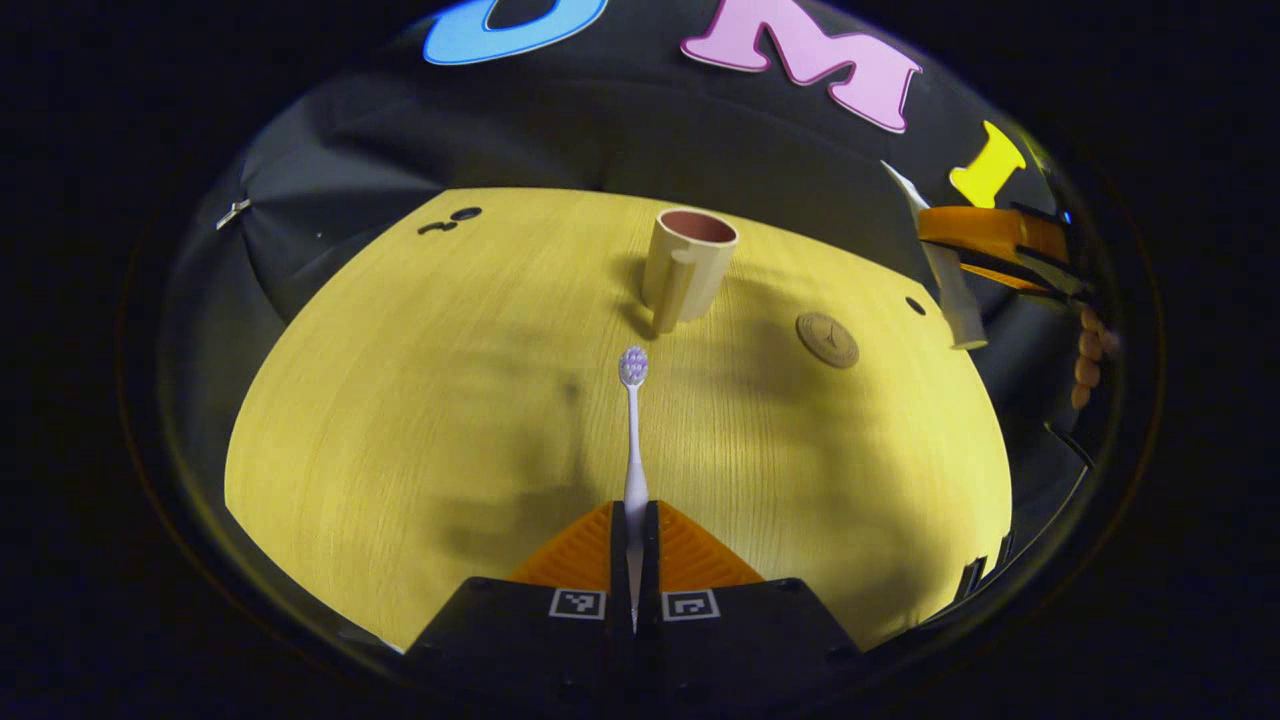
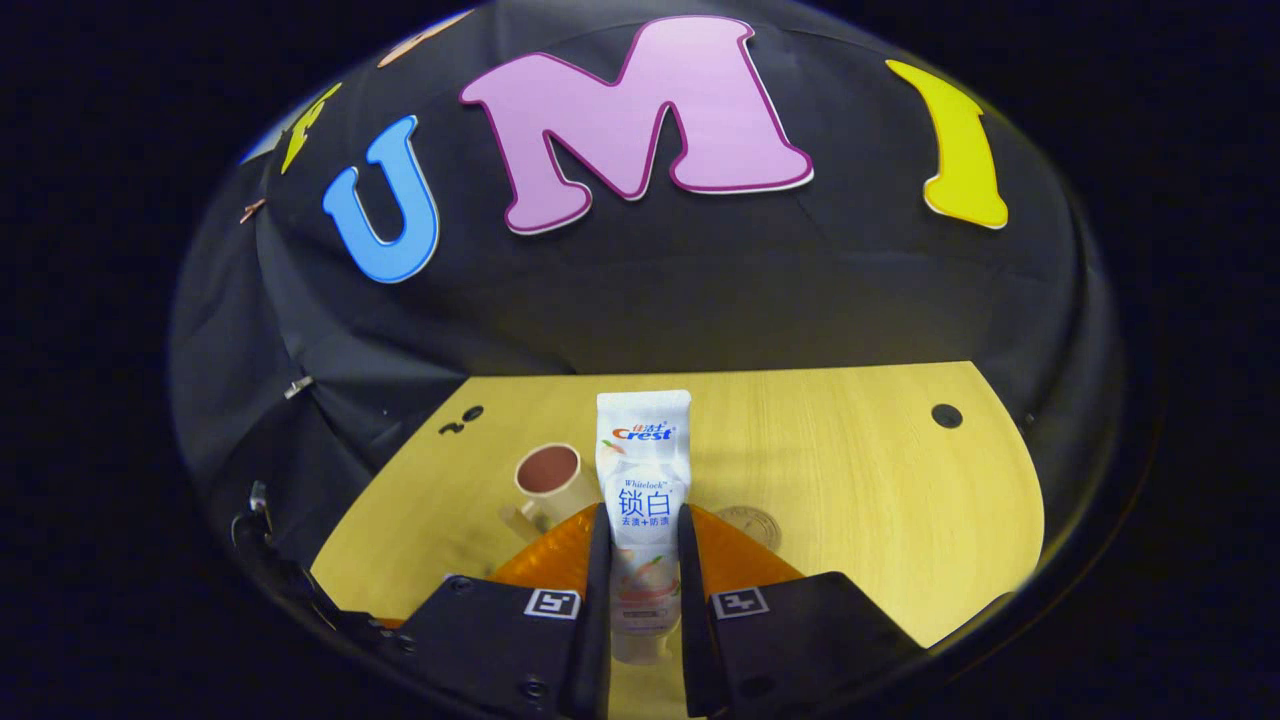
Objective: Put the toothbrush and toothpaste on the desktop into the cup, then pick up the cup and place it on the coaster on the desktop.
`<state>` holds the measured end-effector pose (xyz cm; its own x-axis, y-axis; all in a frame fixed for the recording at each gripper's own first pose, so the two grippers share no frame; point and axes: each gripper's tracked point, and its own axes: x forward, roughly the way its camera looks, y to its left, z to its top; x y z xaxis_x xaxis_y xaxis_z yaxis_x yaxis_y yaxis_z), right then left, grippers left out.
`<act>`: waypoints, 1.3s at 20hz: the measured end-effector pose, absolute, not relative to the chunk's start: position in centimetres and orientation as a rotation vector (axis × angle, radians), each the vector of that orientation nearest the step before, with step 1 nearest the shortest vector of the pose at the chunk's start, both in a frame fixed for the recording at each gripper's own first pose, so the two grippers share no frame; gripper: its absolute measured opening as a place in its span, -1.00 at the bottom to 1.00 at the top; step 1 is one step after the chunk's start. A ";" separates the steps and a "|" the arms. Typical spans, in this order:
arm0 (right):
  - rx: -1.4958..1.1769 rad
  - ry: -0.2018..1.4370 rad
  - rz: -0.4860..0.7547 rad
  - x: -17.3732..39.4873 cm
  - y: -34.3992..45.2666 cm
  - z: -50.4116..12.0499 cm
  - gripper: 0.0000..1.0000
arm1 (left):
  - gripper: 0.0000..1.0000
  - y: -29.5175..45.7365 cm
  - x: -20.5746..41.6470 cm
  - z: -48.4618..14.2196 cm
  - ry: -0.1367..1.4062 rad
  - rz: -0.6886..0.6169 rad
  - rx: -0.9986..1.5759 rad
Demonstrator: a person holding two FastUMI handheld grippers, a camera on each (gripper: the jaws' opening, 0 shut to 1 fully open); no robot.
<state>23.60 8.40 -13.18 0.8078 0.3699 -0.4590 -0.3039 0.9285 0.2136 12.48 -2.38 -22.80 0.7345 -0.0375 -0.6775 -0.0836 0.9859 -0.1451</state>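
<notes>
holding both items aloft: my left gripper (image 1: 634, 545) pinches the toothbrush (image 1: 633, 430), my right gripper (image 2: 642, 570) clamps the toothpaste (image 2: 642, 470); cup (image 1: 690, 265) empty, coaster (image 1: 827, 339) bare.

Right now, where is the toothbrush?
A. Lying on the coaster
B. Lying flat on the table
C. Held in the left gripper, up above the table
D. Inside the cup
C: the left gripper is shut on the toothbrush handle, with its bristle head pointing toward the cup, which looks empty.
</notes>
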 end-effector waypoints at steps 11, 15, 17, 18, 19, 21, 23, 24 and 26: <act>0.239 0.218 0.370 32.8 17.2 -9.7 -0.36 | -0.88 -0.8 12.8 -19.2 0.603 0.013 -0.258; 0.193 0.172 0.391 34.4 19.7 -12.2 -0.35 | -0.78 0.0 13.3 -19.6 0.552 0.010 -0.307; 0.172 0.153 0.399 35.2 20.7 -13.6 -0.44 | -0.88 0.3 13.9 -19.5 0.513 0.001 -0.314; 0.166 0.148 0.399 35.5 20.9 -14.1 -0.36 | -0.88 0.2 14.1 -19.3 0.494 -0.009 -0.315; 0.167 0.144 0.397 35.9 21.0 -14.9 -0.35 | -0.88 0.3 14.5 -19.4 0.475 -0.016 -0.311; 0.195 0.142 0.395 36.0 21.2 -16.2 -0.35 | -0.88 0.0 15.1 -19.6 0.450 -0.038 -0.302; 0.213 0.138 0.394 35.7 21.4 -17.6 -0.35 | -0.88 -0.4 15.7 -19.8 0.429 -0.063 -0.292; 0.209 0.135 0.394 35.5 21.4 -18.3 -0.36 | -0.88 -0.7 16.0 -19.8 0.419 -0.077 -0.286; 0.194 0.134 0.414 34.9 22.2 -19.2 -0.34 | -0.88 -1.6 16.6 -20.0 0.410 -0.098 -0.272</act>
